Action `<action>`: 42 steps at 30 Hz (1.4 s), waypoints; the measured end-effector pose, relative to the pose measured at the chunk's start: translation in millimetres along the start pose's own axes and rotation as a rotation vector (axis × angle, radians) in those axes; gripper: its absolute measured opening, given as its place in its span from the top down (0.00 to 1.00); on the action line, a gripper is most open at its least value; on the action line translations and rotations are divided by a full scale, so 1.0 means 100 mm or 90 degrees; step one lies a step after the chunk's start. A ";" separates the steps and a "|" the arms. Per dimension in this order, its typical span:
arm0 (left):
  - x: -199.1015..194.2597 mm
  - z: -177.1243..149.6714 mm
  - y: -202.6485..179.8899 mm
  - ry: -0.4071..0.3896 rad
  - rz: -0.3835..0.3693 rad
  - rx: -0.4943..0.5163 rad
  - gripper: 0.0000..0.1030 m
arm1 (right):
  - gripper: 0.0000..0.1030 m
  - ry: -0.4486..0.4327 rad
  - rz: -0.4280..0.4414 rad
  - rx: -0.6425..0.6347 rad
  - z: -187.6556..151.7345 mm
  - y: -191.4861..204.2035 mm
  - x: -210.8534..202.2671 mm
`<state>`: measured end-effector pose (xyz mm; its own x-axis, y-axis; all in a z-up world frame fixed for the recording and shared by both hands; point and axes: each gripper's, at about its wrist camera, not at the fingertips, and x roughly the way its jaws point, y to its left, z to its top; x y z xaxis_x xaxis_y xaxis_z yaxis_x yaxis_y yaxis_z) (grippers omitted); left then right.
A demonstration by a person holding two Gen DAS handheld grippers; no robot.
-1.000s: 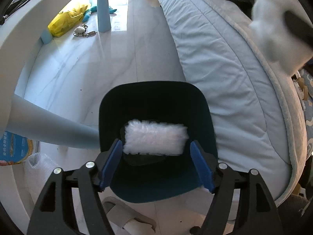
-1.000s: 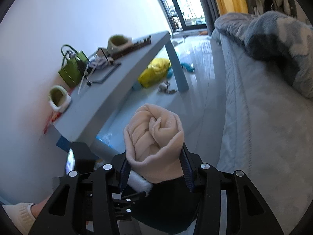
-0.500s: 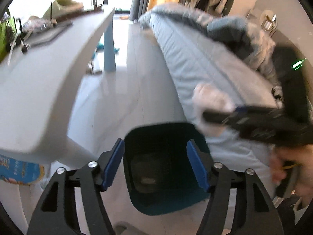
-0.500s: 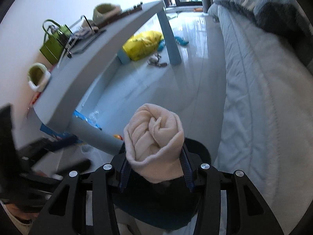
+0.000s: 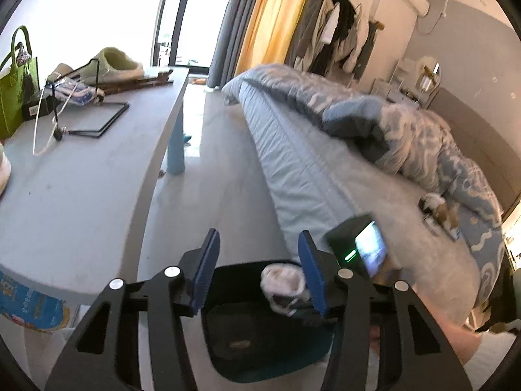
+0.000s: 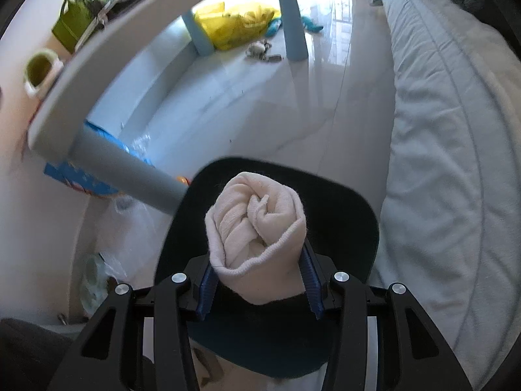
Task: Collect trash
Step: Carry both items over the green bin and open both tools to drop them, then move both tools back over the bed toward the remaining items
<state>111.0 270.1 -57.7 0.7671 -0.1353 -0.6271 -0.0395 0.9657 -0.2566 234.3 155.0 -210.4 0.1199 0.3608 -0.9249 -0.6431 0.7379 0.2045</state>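
A dark teal trash bin [image 6: 351, 215] stands on the floor between the table and the bed; it also shows in the left wrist view [image 5: 260, 371]. My right gripper [image 6: 257, 273] is shut on a rolled cream sock [image 6: 257, 228] and holds it right over the bin's opening. In the left wrist view the sock [image 5: 281, 282] shows above the bin, held by the other gripper. My left gripper [image 5: 257, 267] is open and empty, raised above the bin.
A grey table [image 5: 81, 176] with a green bag [image 5: 13, 97] and clutter stands on the left. A bed [image 5: 342, 176] with a blue duvet lies on the right. A yellow bag [image 6: 237, 22] and small items lie on the floor under the table.
My left gripper let a white fluffy piece go into the bin, then tilted up and back. My right gripper carried the sock down over the bin.
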 end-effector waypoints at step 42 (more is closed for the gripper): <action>0.08 0.50 -0.98 -0.105 -0.027 0.019 0.48 | 0.30 -0.241 0.016 -0.018 -0.26 -0.62 -1.55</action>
<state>152.5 185.8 -1.1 0.8621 -0.1406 -0.4868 0.0127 0.9664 -0.2567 236.1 38.4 -88.5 0.3706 0.5677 -0.7351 -0.6691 0.7121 0.2126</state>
